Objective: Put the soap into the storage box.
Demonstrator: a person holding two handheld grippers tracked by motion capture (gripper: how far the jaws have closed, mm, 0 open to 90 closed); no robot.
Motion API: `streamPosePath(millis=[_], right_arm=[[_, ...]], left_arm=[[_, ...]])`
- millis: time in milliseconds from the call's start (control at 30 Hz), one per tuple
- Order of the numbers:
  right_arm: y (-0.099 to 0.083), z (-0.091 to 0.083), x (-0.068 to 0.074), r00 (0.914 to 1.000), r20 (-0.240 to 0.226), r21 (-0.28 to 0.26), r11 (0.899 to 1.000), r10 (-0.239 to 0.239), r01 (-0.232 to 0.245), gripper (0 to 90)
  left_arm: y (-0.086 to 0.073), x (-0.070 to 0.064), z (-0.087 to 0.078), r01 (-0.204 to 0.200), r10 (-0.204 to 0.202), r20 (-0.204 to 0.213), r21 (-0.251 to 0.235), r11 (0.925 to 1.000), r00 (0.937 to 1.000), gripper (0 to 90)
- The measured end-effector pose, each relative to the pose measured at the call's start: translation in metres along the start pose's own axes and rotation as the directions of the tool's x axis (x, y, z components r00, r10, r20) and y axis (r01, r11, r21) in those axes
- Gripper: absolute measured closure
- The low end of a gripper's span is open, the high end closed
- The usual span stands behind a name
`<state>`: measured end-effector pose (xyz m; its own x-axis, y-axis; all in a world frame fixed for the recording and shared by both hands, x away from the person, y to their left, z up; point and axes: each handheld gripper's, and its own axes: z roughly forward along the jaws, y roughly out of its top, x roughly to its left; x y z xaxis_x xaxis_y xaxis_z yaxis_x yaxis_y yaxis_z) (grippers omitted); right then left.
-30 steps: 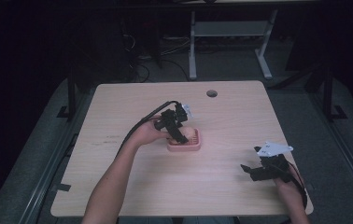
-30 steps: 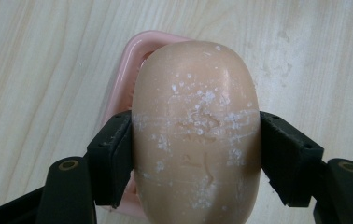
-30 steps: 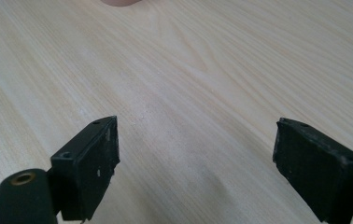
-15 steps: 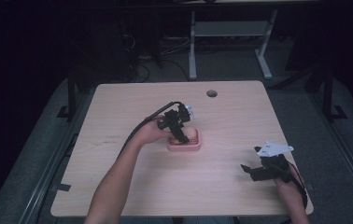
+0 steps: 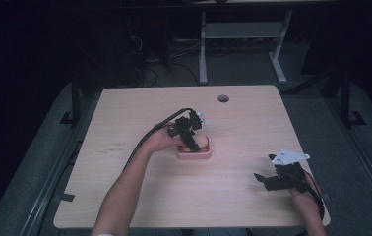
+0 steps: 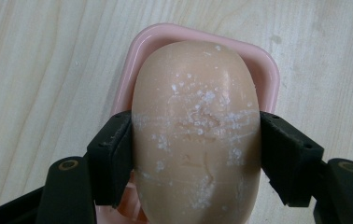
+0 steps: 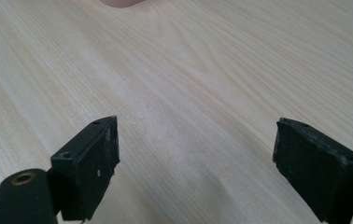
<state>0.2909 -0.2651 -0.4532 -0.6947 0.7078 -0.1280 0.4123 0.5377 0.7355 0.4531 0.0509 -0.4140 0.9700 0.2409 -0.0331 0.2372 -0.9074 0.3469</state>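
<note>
Currently I see the left tongs [image 6: 195, 154] clenched on a smooth, oval tan soap bar [image 6: 195, 126], flecked white, directly over a glossy pink rounded tray [image 6: 268, 77] mid-tabletop [image 5: 125, 128]. My right tongs [image 7: 195, 163] stand released, wide apart, above bare pale woodgrain. I read no markings.

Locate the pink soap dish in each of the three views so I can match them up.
High view: the pink soap dish sits mid-table, under the left claw.
Left gripper view: its rim curves around the tan soap bar at upper centre; the jaws press the bar's sides.
Right gripper view: a pink sliver at the top edge, probably the dish.
Shared landmark: the light wooden table.
</note>
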Motion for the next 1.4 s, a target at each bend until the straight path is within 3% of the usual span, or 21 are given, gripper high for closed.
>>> streamPosePath(millis=[1400], right_arm=[[-0.0001,0.0,0.0,1.0,0.0,0.0,1.0,0.0,0.0,14.0]], left_arm=[[0.0003,0.0025,0.0056,0.002,-0.002,-0.005,0.026,0.9997,1.0,31.6]])
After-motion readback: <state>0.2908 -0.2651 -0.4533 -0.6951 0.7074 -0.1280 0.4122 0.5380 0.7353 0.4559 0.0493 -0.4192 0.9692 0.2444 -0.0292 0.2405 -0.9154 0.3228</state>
